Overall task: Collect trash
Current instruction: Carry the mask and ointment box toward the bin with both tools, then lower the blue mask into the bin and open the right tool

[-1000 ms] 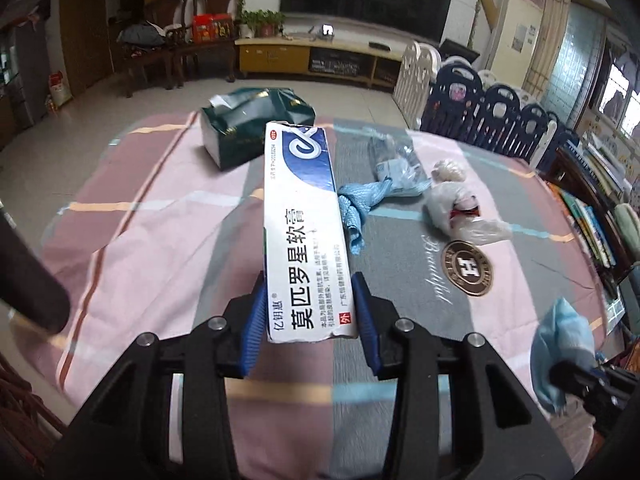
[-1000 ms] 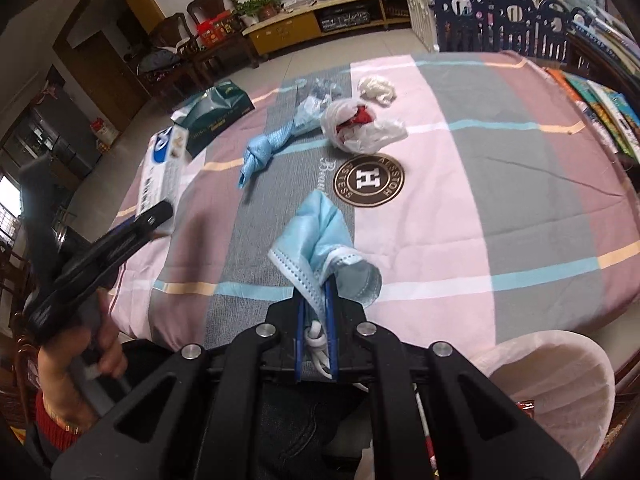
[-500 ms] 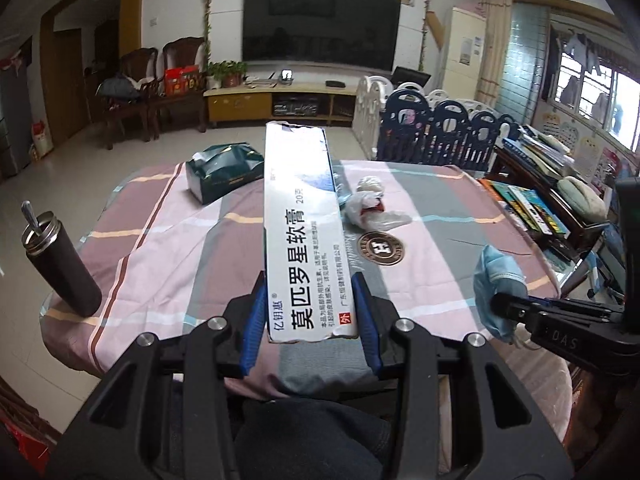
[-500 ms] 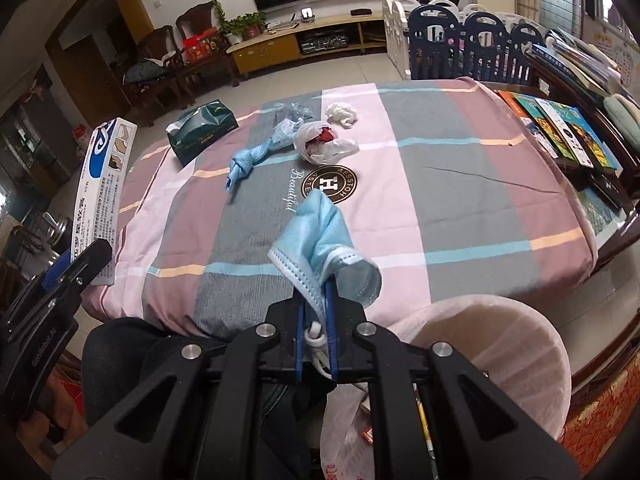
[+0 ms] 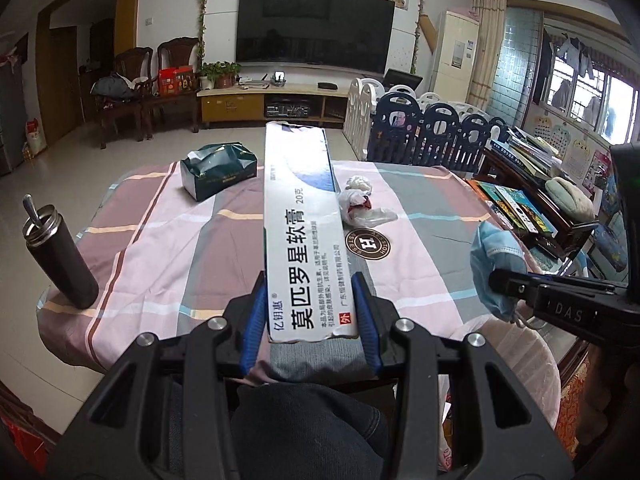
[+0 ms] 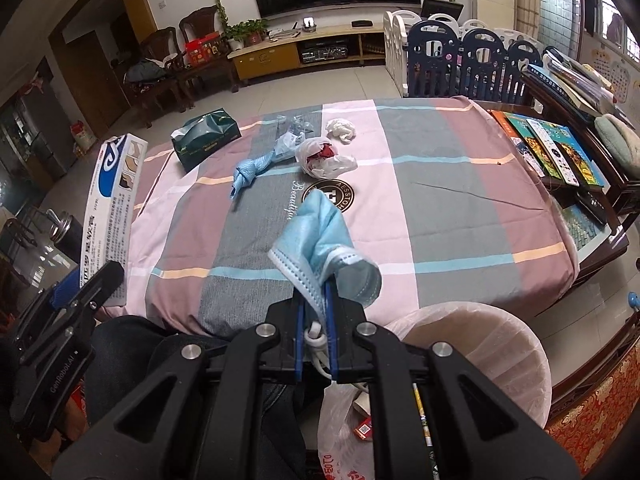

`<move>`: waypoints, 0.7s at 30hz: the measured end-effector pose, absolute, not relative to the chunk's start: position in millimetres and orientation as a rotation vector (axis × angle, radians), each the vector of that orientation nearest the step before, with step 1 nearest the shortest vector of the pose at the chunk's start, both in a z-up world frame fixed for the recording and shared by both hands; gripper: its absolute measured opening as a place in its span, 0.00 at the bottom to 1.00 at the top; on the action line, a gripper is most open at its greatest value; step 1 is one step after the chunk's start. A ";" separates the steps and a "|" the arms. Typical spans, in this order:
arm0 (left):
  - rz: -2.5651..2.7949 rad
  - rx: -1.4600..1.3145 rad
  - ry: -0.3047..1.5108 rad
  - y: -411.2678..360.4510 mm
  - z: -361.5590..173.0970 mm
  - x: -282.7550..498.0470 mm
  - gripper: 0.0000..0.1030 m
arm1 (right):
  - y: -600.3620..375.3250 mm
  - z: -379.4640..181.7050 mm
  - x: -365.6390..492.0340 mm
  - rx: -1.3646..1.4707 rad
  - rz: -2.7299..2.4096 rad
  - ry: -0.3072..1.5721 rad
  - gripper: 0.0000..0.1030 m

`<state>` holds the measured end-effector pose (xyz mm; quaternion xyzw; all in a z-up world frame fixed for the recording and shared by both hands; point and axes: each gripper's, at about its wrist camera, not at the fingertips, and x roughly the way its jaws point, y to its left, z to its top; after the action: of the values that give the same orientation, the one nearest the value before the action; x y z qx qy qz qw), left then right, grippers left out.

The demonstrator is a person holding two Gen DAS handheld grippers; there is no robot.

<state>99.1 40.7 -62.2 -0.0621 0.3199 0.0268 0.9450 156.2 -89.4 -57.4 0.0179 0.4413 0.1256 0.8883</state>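
Left gripper [image 5: 310, 312] fingers clamp ointment box [image 5: 302, 236] above counter [image 5: 168, 248]; right gripper [image 6: 316, 320] fingers pinch blue mask [image 6: 324, 240] beside lined bin [image 6: 480, 344]

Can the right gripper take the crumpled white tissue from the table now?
Probably not. The right gripper is shut on the blue face mask, and held off the near table edge; the crumpled white tissue lies far across the table.
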 end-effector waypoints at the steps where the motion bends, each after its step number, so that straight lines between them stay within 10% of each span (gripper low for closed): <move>1: 0.052 -0.127 0.652 42.0 -62.6 99.4 0.40 | -89.9 -57.7 155.8 0.039 0.260 0.917 0.10; 21: 0.000 -0.114 0.684 36.1 -68.3 105.0 0.40 | -162.3 -92.5 142.3 0.085 0.098 1.008 0.10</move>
<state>105.0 36.1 -68.3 -0.0559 0.3352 -0.0001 0.9405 142.3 -162.3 -92.5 0.0406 0.4828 0.0471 0.8735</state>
